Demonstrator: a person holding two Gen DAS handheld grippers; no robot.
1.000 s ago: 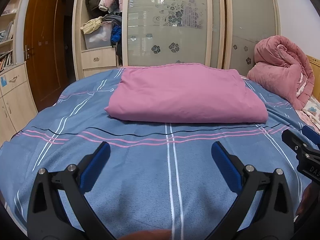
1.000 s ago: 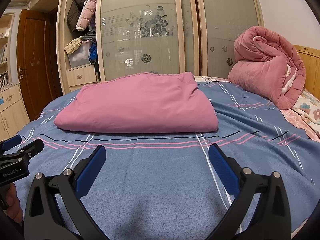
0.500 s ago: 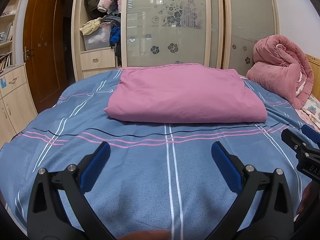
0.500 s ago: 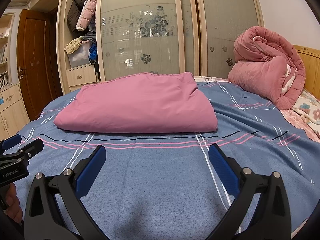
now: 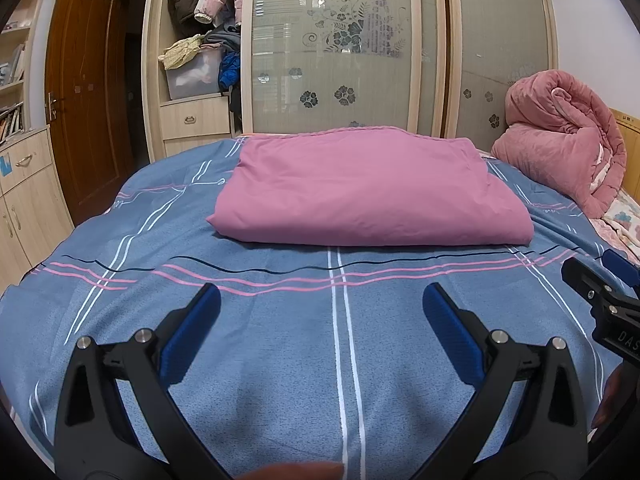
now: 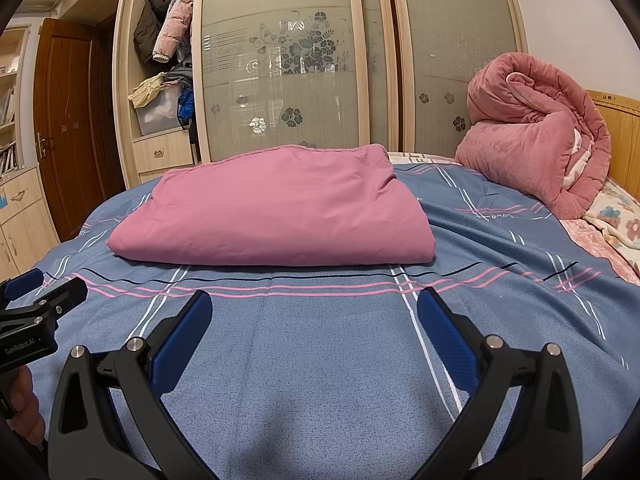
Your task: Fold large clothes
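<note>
A large pink cloth [image 5: 368, 192] lies folded into a thick rectangle on the far half of the blue striped bed cover [image 5: 280, 340]; it also shows in the right wrist view [image 6: 276, 212]. My left gripper [image 5: 320, 304] is open and empty above the near part of the bed, well short of the cloth. My right gripper [image 6: 314, 308] is open and empty, also short of the cloth. Each gripper shows at the edge of the other's view: the right one [image 5: 604, 300] and the left one [image 6: 36, 300].
A rolled pink quilt [image 5: 560, 144] sits at the right by the wooden headboard [image 6: 616, 120]. A wardrobe with frosted sliding doors [image 5: 340, 52] stands behind the bed, with clothes on its open shelves [image 5: 200, 48]. A brown door [image 5: 84, 92] and cabinets [image 5: 24, 196] are at the left.
Both grippers stay open and empty. The views have shifted only slightly; the folded cloth has not moved.
</note>
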